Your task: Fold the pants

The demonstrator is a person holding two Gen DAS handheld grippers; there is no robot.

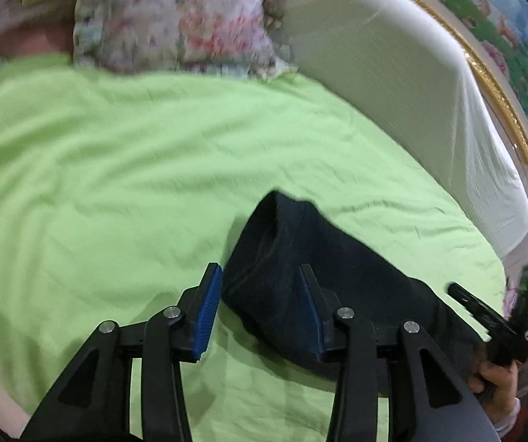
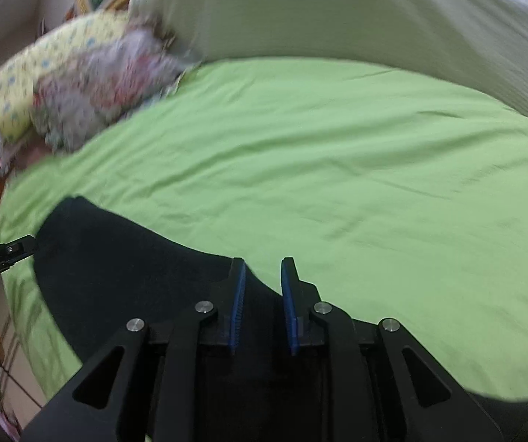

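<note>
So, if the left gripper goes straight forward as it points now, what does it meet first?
Most likely the dark pants: the left gripper is open with the folded cloth already between its fingers, though depth is unclear.

The floral pillow [image 1: 175,18] at the head of the bed is smeared with blur, its pattern unreadable. The dark pants [image 1: 322,276] run under the left gripper's [image 1: 260,309] right finger, and their near end is lost behind the linkage. From the right wrist view, the pants [image 2: 123,276] pass beneath the right gripper [image 2: 264,302] and out past the bottom edge. The framed picture [image 1: 503,44] is cut off.
</note>
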